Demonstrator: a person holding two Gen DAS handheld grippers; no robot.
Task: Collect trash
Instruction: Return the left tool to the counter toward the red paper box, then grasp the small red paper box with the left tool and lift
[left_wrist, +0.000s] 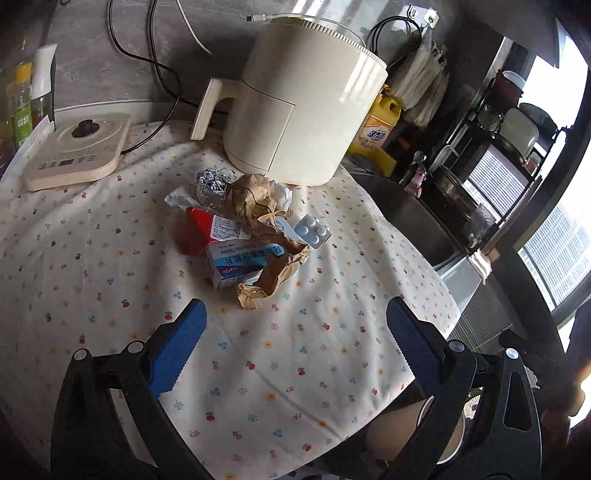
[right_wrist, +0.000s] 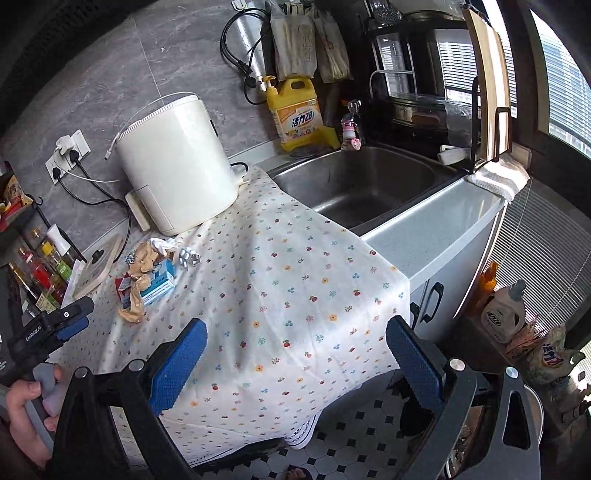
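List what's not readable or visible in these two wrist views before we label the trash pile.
- Red carton: left wrist view, mostly buried under the crumpled brown paper; its print is too small to read.
- White tissue: only an edge shows behind that paper.
- Foil ball: right wrist view, too small to make out.
- Trash bin: in neither view.
- Left tool: right wrist view, cut off by the frame edge; its open fingers show only in its own view.

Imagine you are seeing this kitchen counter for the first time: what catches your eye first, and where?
A pile of trash sits mid-cloth: crumpled brown paper, a foil ball, a blister pack. Behind it stands a cream appliance. Both hand-held grippers, left and right, are open and empty.
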